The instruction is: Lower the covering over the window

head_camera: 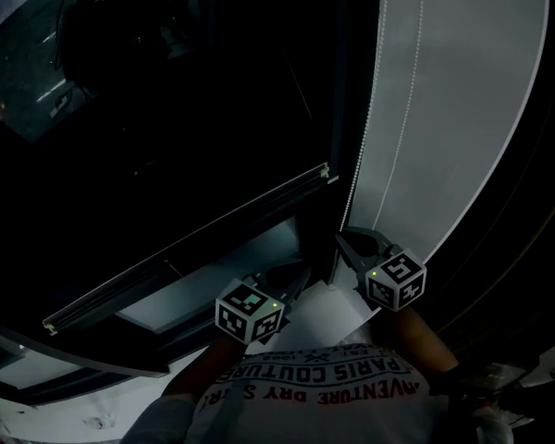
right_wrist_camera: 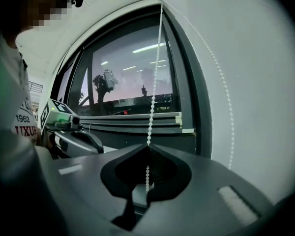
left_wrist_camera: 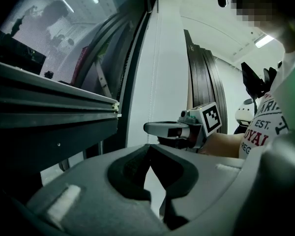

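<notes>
The window's dark blind ends in a bottom bar hanging partway down the glass. A white bead chain runs down the frame's right side, with a second strand against the wall. My right gripper is shut on the nearer strand, which passes between its closed tips and continues below them. To its left, my left gripper is shut with nothing in it, a short way from the chain.
The dark window frame post stands between the glass and the white wall. A pale sill lies under the blind bar. The person's printed shirt fills the bottom of the head view.
</notes>
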The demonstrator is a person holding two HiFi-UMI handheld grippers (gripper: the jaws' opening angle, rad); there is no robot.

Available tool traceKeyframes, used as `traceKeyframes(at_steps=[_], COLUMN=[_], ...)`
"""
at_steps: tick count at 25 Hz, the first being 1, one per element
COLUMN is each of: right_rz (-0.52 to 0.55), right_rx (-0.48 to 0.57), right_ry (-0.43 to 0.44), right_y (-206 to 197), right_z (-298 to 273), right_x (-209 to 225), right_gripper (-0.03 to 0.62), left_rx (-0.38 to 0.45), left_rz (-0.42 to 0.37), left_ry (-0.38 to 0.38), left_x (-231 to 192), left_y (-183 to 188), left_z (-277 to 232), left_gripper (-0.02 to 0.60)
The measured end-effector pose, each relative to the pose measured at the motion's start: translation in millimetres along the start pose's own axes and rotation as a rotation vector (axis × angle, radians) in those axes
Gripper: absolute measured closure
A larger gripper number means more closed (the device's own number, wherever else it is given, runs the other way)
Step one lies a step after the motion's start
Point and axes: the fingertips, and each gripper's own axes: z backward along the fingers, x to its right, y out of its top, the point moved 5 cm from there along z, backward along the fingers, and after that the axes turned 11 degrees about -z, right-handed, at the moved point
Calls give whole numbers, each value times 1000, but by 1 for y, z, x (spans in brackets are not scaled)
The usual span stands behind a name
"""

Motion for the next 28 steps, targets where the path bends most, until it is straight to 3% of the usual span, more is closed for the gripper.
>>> traceKeyframes(at_steps=[9, 15, 21, 28], right_rz=[23, -6, -29, -17], right_rx=[-6, -37, -122, -136], right_ry=[-17, -15, -7, 31], right_y=[-3, -8, -37, -56], right_z=[13, 19, 18, 17], right_x=[-9, -6, -4, -11], right_gripper=[588, 588, 588, 588], left_rx=[41, 63, 100, 130], left_rz=[-52, -45, -65, -118], left_ry=[-55, -100, -122, -164], left_x=[8, 9, 5, 11], left_y=[14, 20, 38, 53], left_z=[0, -12, -22, -37], left_gripper=[580, 580, 579, 578])
